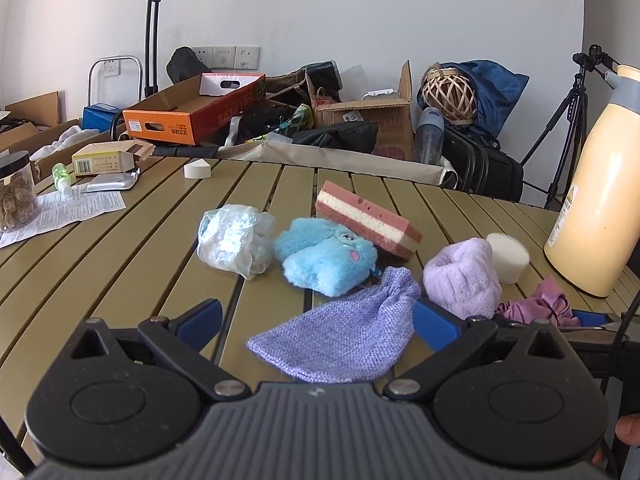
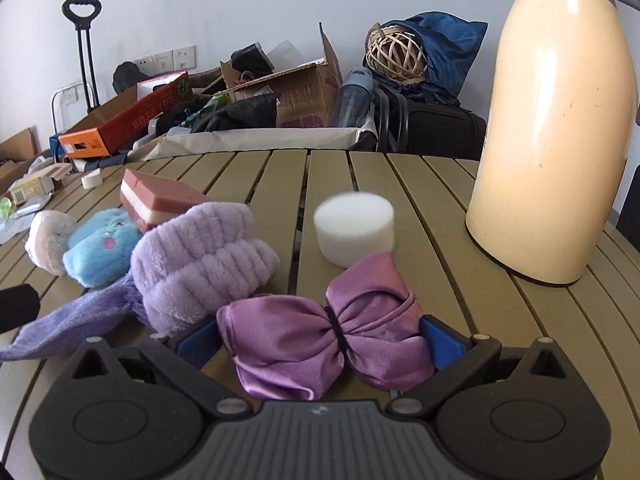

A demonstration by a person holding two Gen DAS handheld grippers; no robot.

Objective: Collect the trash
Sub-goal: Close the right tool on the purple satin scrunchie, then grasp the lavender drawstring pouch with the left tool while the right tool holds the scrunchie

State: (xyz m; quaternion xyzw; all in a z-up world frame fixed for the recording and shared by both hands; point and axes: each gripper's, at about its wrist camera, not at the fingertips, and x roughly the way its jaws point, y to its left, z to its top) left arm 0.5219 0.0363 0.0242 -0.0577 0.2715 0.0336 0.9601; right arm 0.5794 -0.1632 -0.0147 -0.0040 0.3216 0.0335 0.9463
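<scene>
A crumpled clear plastic bag lies on the slatted olive table, left of a blue plush toy; it also shows in the right wrist view. My left gripper is open, its blue fingers either side of a lilac woven pouch lying on the table. My right gripper is open, its fingers either side of a purple satin cloth tied in the middle. A lilac fluffy headband, a white foam cylinder and a pink-and-cream sponge lie among them.
A tall cream thermos stands at the right. At the far left lie a printed leaflet, a foil pack, a small carton, a green bottle and a jar. Boxes and bags are piled behind the table.
</scene>
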